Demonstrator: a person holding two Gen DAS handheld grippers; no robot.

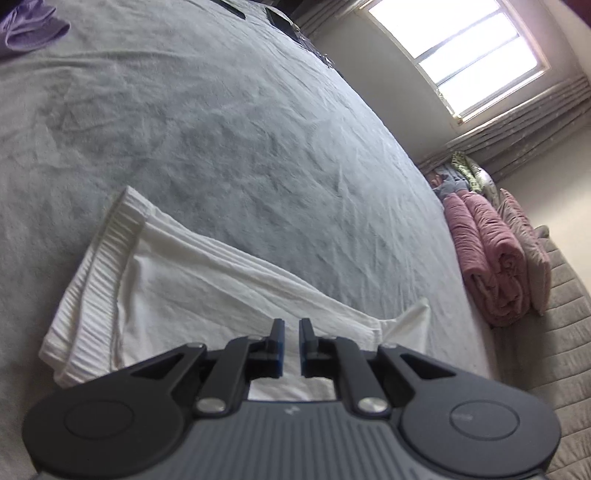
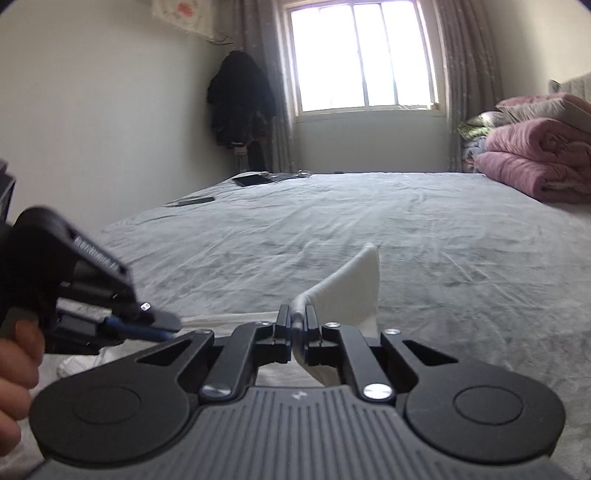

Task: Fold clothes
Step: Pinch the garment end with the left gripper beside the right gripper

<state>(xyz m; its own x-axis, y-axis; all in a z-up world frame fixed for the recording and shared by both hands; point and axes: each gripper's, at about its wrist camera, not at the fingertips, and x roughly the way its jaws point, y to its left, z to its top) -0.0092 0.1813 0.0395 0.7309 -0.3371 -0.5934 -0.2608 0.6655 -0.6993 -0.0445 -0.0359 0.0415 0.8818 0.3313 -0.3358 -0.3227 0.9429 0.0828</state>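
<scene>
White garment (image 1: 207, 291) lies on the grey bedsheet (image 1: 229, 133), at about 7 o'clock of the left wrist view: long and narrow, already doubled lengthwise by the look of its stacked edges, ribbed elastic waistband (image 1: 92, 280) toward 9 o'clock, so most likely shorts or light trousers. Left gripper (image 1: 291, 345) sits over the garment's near end with jaws drawn almost together, a thin gap between the blue pads; no cloth is visibly between them in its own view (the right wrist view shows it side-on at 9 o'clock and blurred, so whether it pinches anything I cannot tell). A hand (image 2: 14, 373) holds it at the left edge. Right gripper (image 2: 297, 325) is clamped on a fold of the white cloth, a corner (image 2: 360, 280) standing up off the bed just past the jaws toward 1 o'clock. Judgement: first lengthwise fold done; crosswise fold in hand, hem end lifted, yet to be carried over to the waistband and smoothed flat. A purple garment (image 1: 31, 27) waits crumpled at 10 o'clock of the left view, so at least one more piece seems left. Pink quilts (image 2: 539, 162) stacked at 2 o'clock, not part of the job.
</scene>
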